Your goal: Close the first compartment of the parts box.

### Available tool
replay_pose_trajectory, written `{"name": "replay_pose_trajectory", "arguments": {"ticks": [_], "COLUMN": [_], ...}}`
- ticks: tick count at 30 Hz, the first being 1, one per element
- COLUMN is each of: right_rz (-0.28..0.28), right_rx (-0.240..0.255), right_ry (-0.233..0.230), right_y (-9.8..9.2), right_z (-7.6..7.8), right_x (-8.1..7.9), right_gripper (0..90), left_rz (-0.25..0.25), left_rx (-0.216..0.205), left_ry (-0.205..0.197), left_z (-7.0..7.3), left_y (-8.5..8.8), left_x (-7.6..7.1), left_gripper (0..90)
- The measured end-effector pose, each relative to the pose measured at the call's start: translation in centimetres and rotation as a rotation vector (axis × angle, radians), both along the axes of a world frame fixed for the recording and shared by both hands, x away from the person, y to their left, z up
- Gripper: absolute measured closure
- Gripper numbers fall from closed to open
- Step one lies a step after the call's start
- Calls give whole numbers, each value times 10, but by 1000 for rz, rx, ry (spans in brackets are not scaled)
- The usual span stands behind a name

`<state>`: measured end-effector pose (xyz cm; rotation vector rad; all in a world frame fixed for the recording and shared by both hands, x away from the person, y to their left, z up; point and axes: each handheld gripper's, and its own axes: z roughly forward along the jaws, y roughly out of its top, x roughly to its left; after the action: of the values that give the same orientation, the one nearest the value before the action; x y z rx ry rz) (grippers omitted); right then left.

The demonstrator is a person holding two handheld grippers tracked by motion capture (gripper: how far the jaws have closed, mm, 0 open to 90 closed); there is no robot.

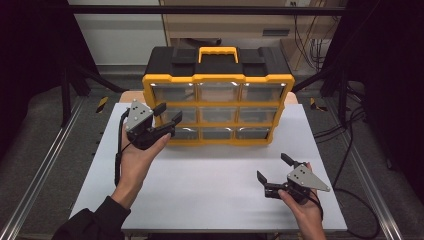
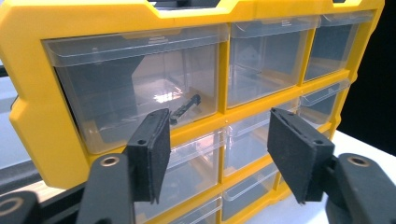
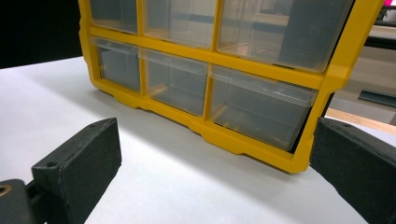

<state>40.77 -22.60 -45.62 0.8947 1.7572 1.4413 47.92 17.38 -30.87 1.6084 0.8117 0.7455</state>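
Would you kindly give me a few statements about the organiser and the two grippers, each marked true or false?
1. The organiser has a yellow frame. True.
2. The left gripper grips a drawer. False: its jaws are open in front of the drawers, nothing between them.
3. The right gripper is open above the table. True.
4. The organiser lies flat on its back. False: it stands upright.
5. A small dark part lies in one drawer. True.

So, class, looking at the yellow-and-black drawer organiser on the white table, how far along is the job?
Done: all the clear plastic drawers sit flush in the yellow-and-black drawer organiser. In hand: the left gripper, jaws open with nothing between them, is up at the organiser's left column of drawers. Left: no drawer is pulled out yet; the right gripper waits open above the white table.
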Motion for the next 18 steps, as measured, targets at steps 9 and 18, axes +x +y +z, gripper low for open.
{"name": "replay_pose_trajectory", "arguments": {"ticks": [9, 18], "right_rz": [2, 2], "right_rx": [-2, -2], "right_ry": [1, 3], "right_y": [0, 0], "right_z": [0, 0], "right_x": [0, 0], "right_gripper": [23, 23], "left_rz": [-30, -67], "left_rx": [-12, -25], "left_ry": [-15, -36], "left_z": [1, 2], "left_y": [-1, -5], "left_x": [-3, -5], "left_gripper": [312, 156]}}
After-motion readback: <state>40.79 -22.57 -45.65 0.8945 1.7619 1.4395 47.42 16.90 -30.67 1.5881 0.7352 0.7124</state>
